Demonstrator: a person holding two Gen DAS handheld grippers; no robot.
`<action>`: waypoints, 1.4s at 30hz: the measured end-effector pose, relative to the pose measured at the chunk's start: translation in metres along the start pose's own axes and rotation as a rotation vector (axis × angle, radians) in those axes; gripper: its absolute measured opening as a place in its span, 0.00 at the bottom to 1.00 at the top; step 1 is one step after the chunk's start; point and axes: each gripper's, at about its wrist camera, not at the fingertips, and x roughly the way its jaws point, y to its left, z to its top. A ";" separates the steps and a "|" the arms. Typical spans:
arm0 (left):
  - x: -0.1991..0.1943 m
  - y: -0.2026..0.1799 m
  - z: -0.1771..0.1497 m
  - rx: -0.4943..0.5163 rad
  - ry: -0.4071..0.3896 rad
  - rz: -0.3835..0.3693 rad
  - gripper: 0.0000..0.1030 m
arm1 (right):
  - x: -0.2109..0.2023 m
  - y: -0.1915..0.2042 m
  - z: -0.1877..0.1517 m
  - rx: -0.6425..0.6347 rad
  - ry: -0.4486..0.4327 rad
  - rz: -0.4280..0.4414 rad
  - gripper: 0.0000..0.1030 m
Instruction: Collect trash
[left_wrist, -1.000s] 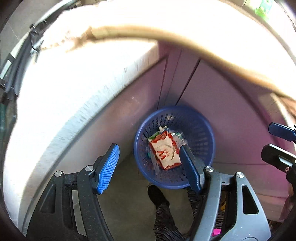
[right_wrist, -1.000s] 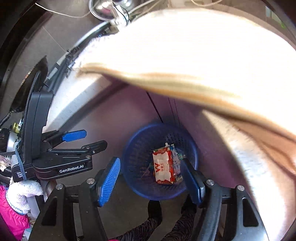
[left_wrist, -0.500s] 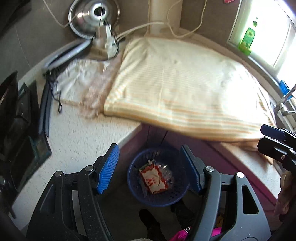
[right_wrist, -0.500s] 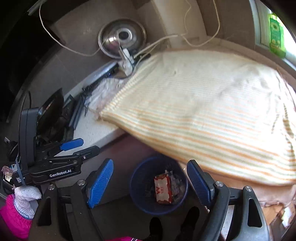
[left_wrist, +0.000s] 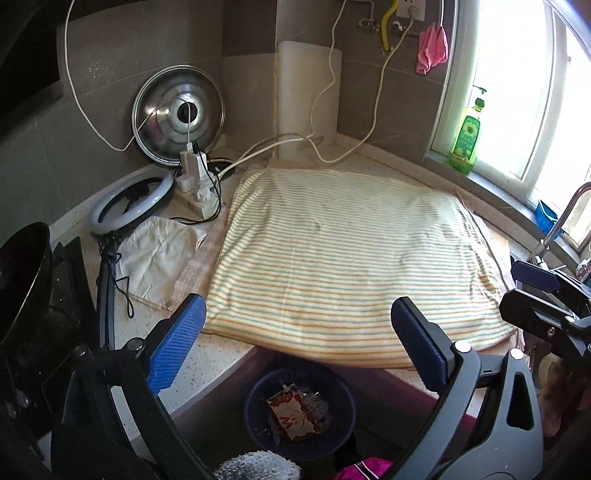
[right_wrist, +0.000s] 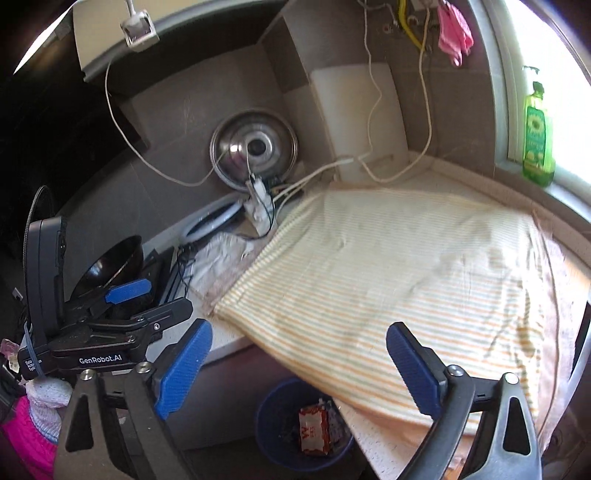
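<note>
A blue plastic basket (left_wrist: 258, 410) stands on the floor below the counter edge and holds a red and white wrapper (left_wrist: 293, 415) with other scraps. It also shows in the right wrist view (right_wrist: 275, 417), with the wrapper (right_wrist: 314, 430) inside. My left gripper (left_wrist: 299, 339) is open and empty, high above the basket at counter level. My right gripper (right_wrist: 299, 363) is open and empty, also above the basket. The left gripper (right_wrist: 147, 306) shows at the left of the right wrist view, and the right gripper (left_wrist: 532, 291) at the right edge of the left wrist view.
A striped yellow cloth (left_wrist: 351, 258) covers the corner counter (left_wrist: 207, 365) and overhangs its edge. A pot lid (left_wrist: 179, 114), power strip with cables (left_wrist: 195, 177), ring light (left_wrist: 129, 203), white rag (left_wrist: 155, 254), black wok (left_wrist: 22, 273) and green soap bottle (left_wrist: 467, 140) stand around it.
Both grippers have risen from close over the basket, below the counter edge, to above counter height. The basket now looks small and low in both views. Both stay open.
</note>
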 end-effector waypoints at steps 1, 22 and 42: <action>-0.001 -0.002 0.004 -0.006 -0.007 -0.006 0.99 | -0.003 0.000 0.002 -0.003 -0.013 -0.003 0.97; 0.000 -0.027 0.034 -0.017 -0.039 -0.033 0.99 | -0.022 -0.020 0.031 0.012 -0.129 -0.017 1.00; -0.013 -0.033 0.037 -0.007 -0.064 -0.039 1.00 | -0.027 -0.023 0.029 0.015 -0.139 -0.021 1.00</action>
